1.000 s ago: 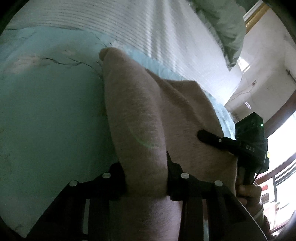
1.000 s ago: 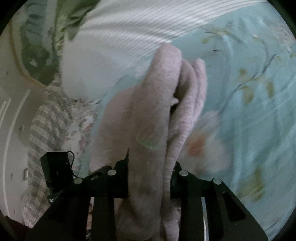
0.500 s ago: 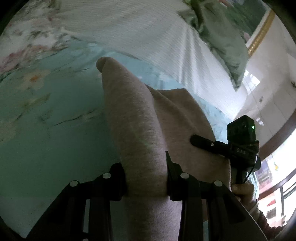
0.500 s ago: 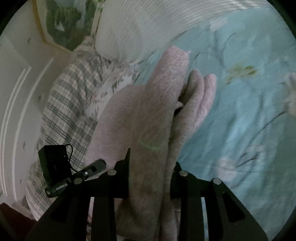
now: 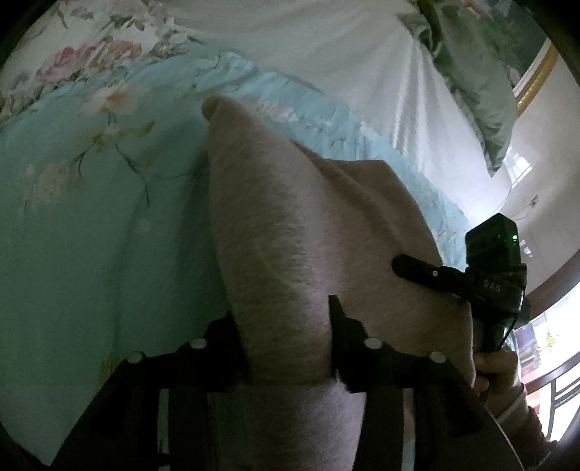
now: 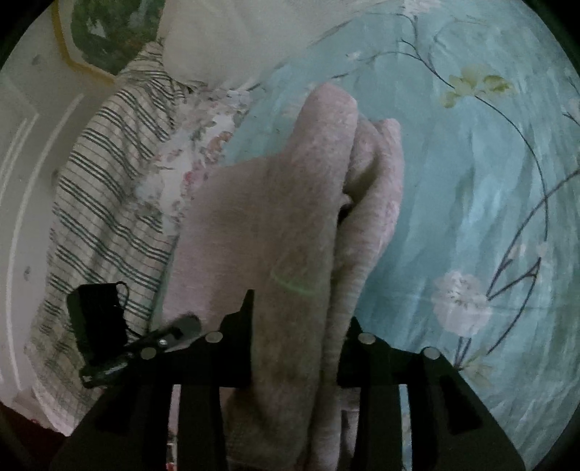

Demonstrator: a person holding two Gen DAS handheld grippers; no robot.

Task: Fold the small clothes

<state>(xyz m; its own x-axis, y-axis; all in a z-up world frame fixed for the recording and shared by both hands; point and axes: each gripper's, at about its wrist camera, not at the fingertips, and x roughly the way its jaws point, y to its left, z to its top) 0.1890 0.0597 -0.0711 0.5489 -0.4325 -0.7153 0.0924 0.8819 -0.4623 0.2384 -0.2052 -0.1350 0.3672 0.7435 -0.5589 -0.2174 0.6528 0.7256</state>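
A pale pink knitted garment [image 5: 290, 232] hangs stretched between my two grippers above a light-blue floral bedsheet [image 5: 72, 224]. My left gripper [image 5: 286, 340] is shut on one bunched corner of it. My right gripper [image 6: 297, 340] is shut on the other corner, where the garment [image 6: 282, 203] shows doubled layers. The right gripper also shows in the left wrist view [image 5: 435, 275], gripping the cloth's far edge. The left gripper shows in the right wrist view [image 6: 174, 329] at the lower left.
A white ribbed blanket [image 5: 362, 72] and a green pillow [image 5: 478, 94] lie at the head of the bed. A striped cloth [image 6: 108, 188] lies beside a floral sheet edge [image 6: 195, 145]. A wall and framed picture [image 6: 105, 32] stand behind.
Both grippers have carried the held garment along the bed; more of the floral sheet, striped cloth and wall has come into view. Both grips are unchanged.
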